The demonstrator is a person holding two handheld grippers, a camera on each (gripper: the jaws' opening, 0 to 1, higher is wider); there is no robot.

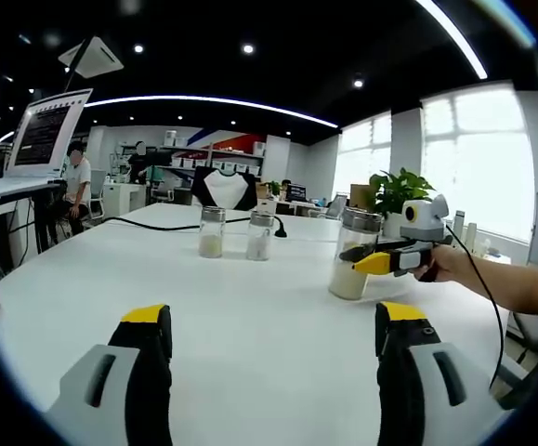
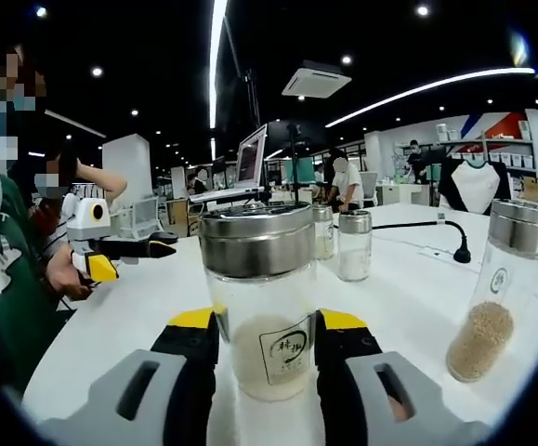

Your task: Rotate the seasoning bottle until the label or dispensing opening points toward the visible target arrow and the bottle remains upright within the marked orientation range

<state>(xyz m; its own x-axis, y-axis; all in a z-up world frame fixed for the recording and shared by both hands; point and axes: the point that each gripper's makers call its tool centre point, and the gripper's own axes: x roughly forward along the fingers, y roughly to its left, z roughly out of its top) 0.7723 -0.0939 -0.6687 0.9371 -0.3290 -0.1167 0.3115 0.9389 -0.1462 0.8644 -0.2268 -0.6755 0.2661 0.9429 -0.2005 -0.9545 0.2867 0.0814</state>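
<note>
The seasoning bottle [image 2: 264, 316], a glass jar with a steel lid and pale grains in its lower part, stands upright on the white table [image 2: 408, 307]. Its printed label faces the camera in the right gripper view. My right gripper [image 2: 269, 321] is shut on it, one yellow-tipped jaw against each side. In the left gripper view the same bottle [image 1: 350, 269] stands at the right, with the right gripper [image 1: 363, 256] reaching in from a person's hand. My left gripper [image 1: 273, 321] hovers open over the bare table [image 1: 250, 297], well short of the bottle; the left gripper [image 2: 129, 255] also appears at the left.
A jar with brown grains [image 2: 501, 288] stands close to the right of the held bottle. Two more jars [image 1: 211, 232] [image 1: 259, 235] sit farther back beside a black cable [image 1: 157, 225]. A monitor [image 1: 50, 130] stands at the left edge, a plant [image 1: 397, 190] at the far right. People stand behind.
</note>
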